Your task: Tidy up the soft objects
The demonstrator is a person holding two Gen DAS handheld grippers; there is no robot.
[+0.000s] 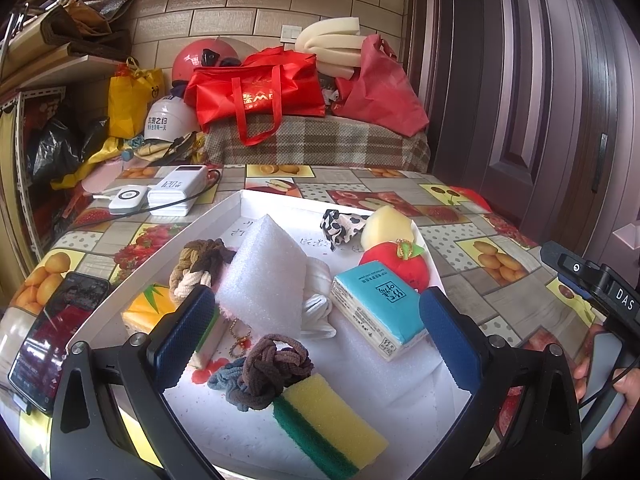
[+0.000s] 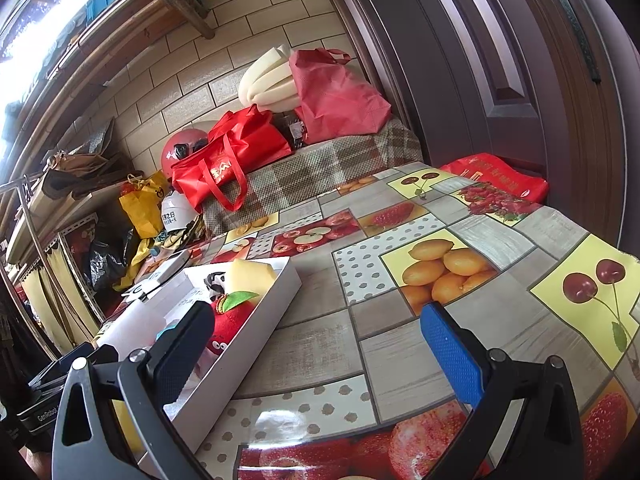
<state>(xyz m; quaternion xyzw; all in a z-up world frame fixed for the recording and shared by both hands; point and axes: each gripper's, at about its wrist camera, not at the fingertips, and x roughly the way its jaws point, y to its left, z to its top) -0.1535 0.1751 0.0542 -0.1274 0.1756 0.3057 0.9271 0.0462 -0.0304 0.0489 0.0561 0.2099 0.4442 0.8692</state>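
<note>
Left wrist view: left tool (image 1: pixel 316 328) spread wide, empty, above white tray (image 1: pixel 168 240) on worktop (image 1: pixel 480 276). Tray holds foam block (image 1: pixel 268 276), tissue pack (image 1: pixel 376 308), yellow-green sponge (image 1: pixel 328 424), brown hair ties (image 1: pixel 276 368), plush apple (image 1: pixel 404 264).

Right wrist view: right tool (image 2: pixel 316 344) spread, empty, over bare worktop (image 2: pixel 400 320) just right of tray (image 2: pixel 256 332); plush apple (image 2: pixel 228 320) inside.

Left claw (image 1: pixel 316 324): jaws spread wide, nothing between the blue pads, tilted downward. Right claw (image 2: pixel 318 340): jaws likewise wide apart and empty, angled down. A hand (image 1: pixel 612 392) grips the right claw's handle, visible at the left wrist view's edge.
</note>
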